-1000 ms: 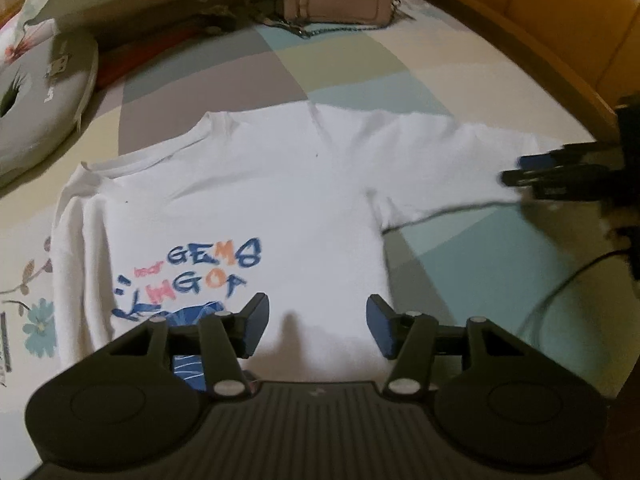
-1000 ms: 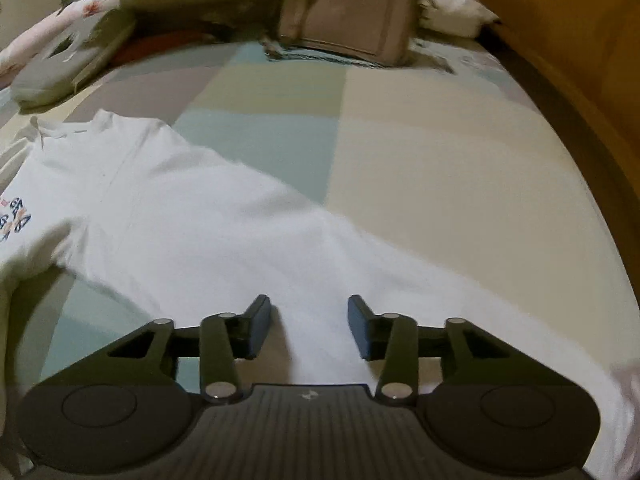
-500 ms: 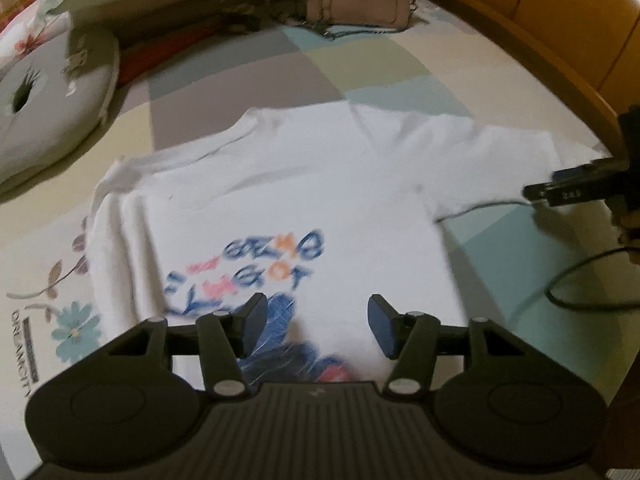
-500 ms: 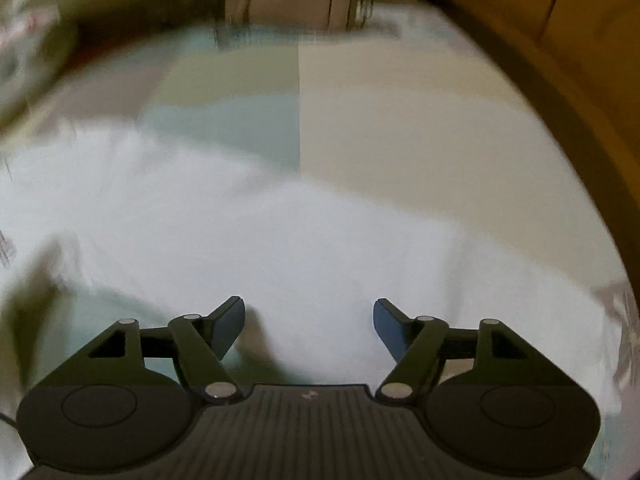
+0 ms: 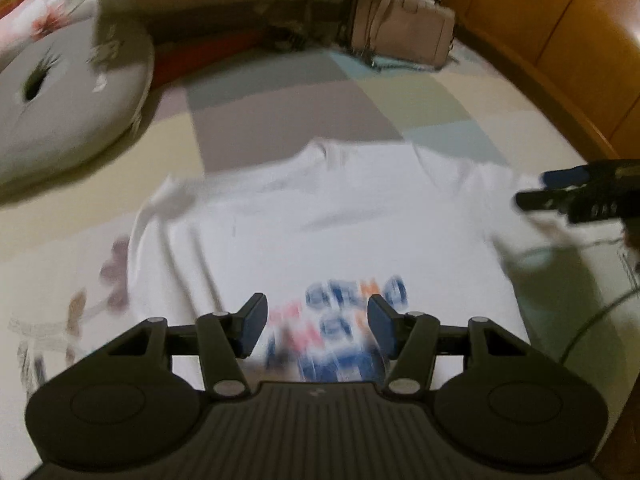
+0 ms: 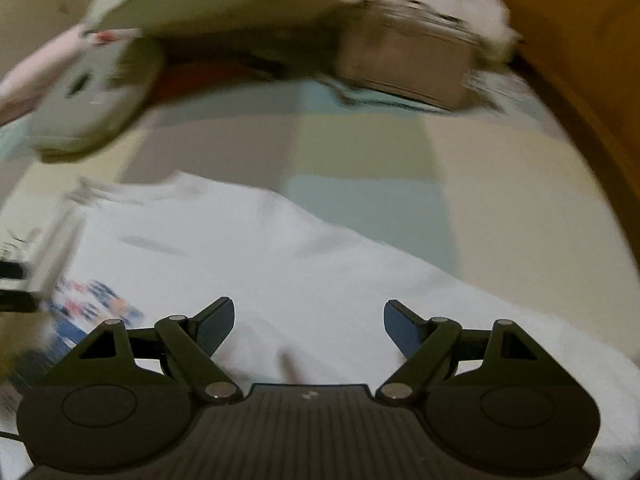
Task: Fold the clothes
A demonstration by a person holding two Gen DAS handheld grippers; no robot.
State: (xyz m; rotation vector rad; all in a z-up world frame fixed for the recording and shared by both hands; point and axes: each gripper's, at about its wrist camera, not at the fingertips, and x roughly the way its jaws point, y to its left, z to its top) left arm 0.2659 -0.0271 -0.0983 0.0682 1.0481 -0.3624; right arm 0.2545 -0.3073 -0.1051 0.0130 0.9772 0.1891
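A white T-shirt with a blue and red print lies flat on the bed, neck towards the far end. My left gripper hovers over the print, open, with nothing between its fingers. The right gripper shows at the right edge of the left wrist view, beside the shirt's right sleeve. In its own view the right gripper stands wide open above the shirt, holding nothing. Both views are blurred by motion.
A pastel patchwork sheet covers the bed. At the far end lie a pink handbag, a grey round cushion and pillows. A wooden bed frame runs along the right. A dark cable trails at the right.
The right gripper's jaws spread much wider, and it swung left and back from the sleeve. My left gripper shifted left, so the print now sits between its fingers.
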